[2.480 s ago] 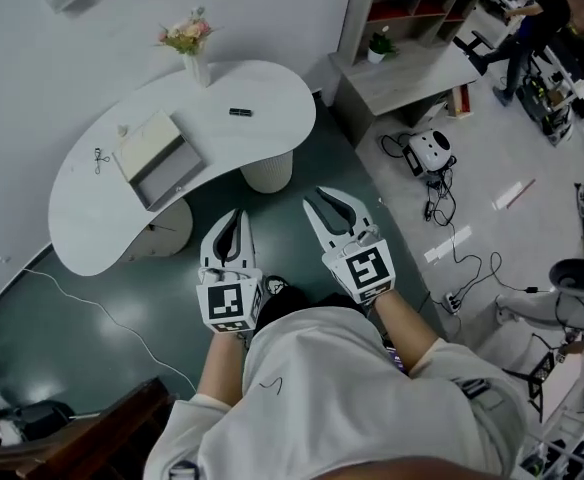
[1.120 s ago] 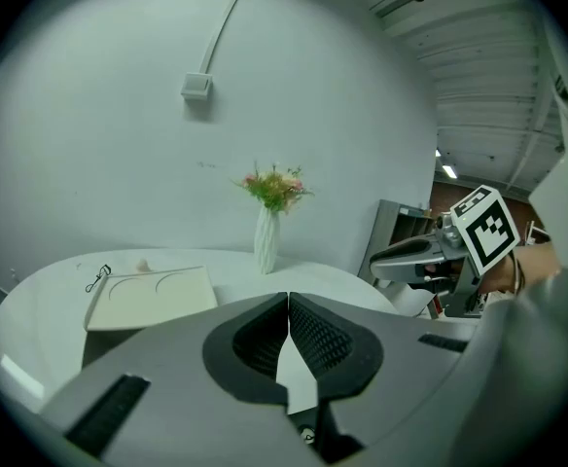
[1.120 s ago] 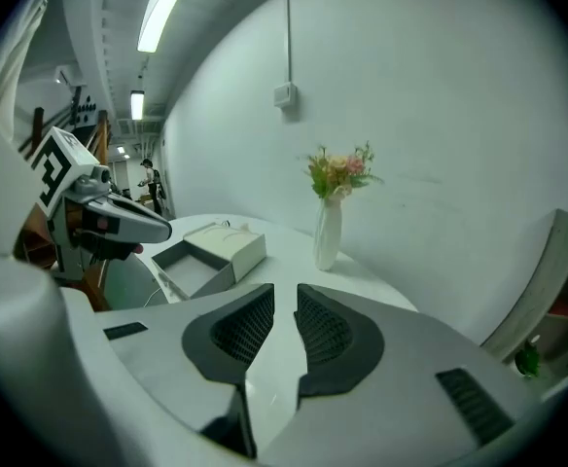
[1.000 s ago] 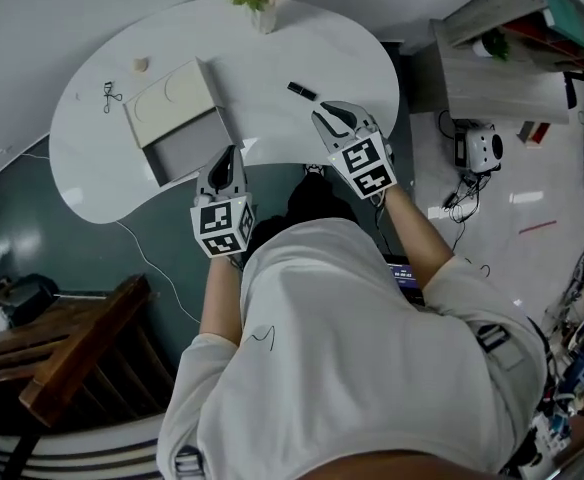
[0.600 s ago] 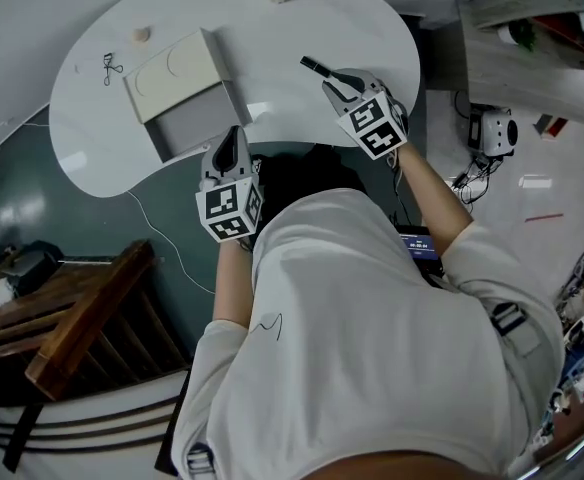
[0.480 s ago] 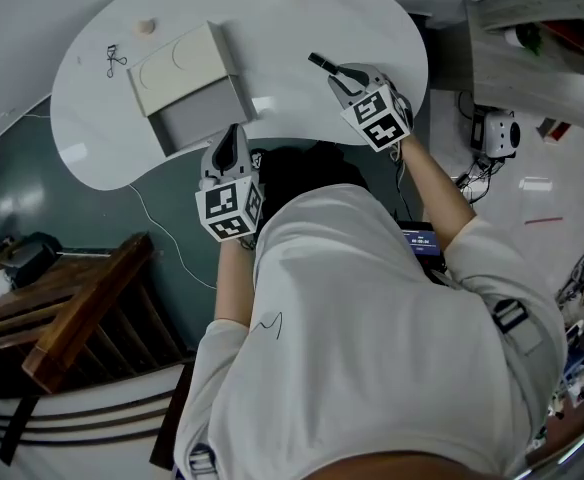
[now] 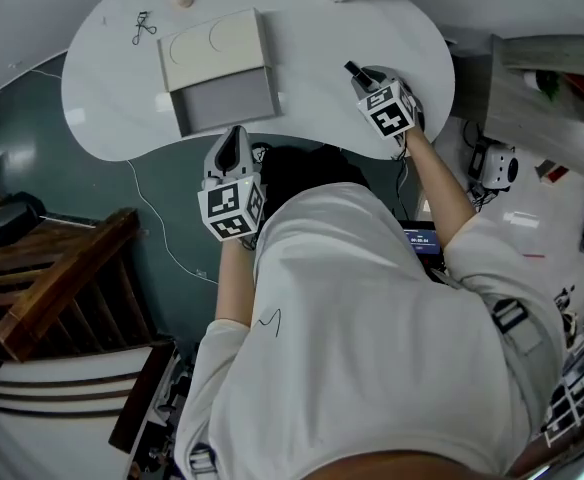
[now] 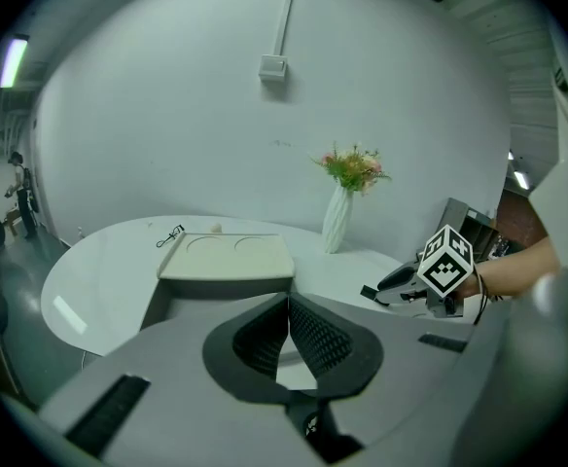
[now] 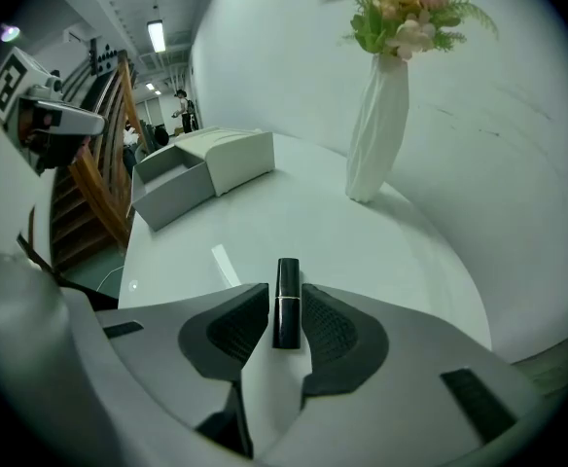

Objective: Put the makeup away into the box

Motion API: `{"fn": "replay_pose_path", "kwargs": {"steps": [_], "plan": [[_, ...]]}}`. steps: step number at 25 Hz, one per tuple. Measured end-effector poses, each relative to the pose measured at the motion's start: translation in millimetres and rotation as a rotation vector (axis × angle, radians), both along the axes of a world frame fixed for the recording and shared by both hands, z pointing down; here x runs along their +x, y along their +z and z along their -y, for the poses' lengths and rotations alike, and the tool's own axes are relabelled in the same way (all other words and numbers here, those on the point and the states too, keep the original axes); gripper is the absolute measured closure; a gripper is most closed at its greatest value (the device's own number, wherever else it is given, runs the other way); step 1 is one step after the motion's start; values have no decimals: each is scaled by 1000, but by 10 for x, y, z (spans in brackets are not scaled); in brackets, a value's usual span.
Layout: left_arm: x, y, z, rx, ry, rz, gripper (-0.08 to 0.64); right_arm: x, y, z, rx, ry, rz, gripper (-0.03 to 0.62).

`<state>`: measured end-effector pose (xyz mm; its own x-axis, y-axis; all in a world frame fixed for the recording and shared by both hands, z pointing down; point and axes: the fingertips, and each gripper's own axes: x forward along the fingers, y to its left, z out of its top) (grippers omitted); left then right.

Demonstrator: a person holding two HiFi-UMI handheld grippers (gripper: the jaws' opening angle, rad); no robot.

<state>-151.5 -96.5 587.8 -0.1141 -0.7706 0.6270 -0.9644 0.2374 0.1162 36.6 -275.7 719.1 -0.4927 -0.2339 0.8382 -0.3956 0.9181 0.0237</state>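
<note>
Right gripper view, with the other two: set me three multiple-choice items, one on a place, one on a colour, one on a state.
1. Where is the lipstick?
A. On a shelf.
B. On the table, between the jaws of the right tongs.
C. On a chair.

2. What colour is the vase?
A. Black.
B. Red.
C. White.

3. How do the left tongs stand?
A. Shut, with nothing in them.
B. Shut on the lipstick.
C. Wide open.

Answers:
1 B: the lipstick lies flat on the tabletop between pads that stand apart from it. Those jaws have just been opening.
2 C: the vase is plain white under its flowers.
3 A: the pads meet at their tips and nothing is between them.
</note>
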Motion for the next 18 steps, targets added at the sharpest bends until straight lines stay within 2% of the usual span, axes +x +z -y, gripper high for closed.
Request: {"fn": "replay_pose_path", "kwargs": {"steps": [6, 9, 13, 18], "plan": [[-169, -23, -93, 15, -66, -15, 540, -107, 181, 74, 12, -6, -65, 494], [-260, -28, -125, 27, -95, -36, 540, -192, 177, 66, 2, -12, -62, 495], [-323, -8, -82, 37, -82, -45, 540, -307, -22, 119, 12, 25, 9, 497], [-330, -62, 109, 67, -14, -48, 540, -422, -499, 158, 17, 141, 149, 502]]}}
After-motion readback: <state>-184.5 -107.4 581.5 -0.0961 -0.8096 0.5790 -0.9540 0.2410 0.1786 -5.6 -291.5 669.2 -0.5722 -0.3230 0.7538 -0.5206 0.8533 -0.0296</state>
